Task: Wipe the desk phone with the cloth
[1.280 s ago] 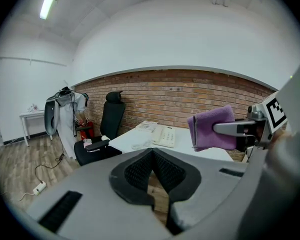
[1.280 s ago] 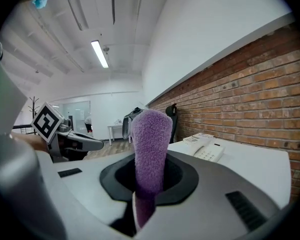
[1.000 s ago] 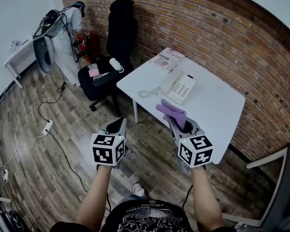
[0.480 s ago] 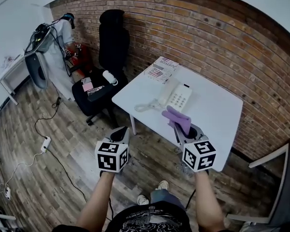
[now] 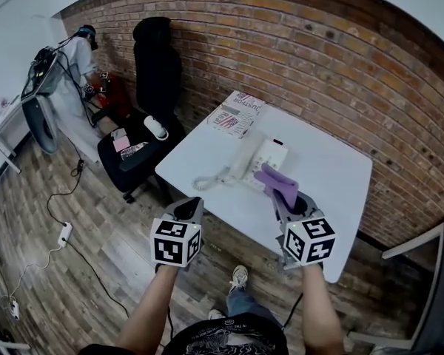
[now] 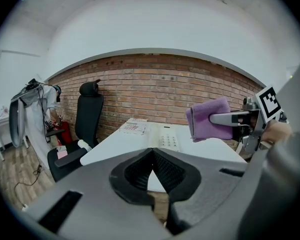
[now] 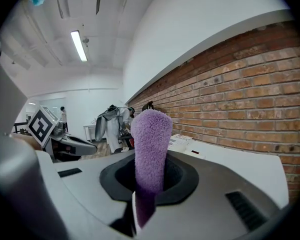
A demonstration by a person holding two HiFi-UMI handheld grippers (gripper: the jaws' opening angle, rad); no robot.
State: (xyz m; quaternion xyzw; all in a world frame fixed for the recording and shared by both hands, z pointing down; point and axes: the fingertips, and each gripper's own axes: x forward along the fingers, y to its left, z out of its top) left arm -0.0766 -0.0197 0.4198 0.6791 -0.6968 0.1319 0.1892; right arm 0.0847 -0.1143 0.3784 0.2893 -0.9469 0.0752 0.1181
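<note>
The white table (image 5: 340, 161) fills the centre-right, with the desk phone (image 5: 265, 156) at its middle. Below it the right gripper (image 5: 287, 198) clamps the purple cloth (image 5: 275, 180). The left gripper (image 5: 190, 208), lower centre-left, is closed on nothing. This looks like the approach; next, the cloth must come down onto the phone.

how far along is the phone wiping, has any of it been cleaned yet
Done: the purple cloth is clamped in the right hand-held gripper. In hand: it is held in the air by the table, clear of the desk phone. Left: all the wiping. The left hand-held gripper is shut and empty.
</note>
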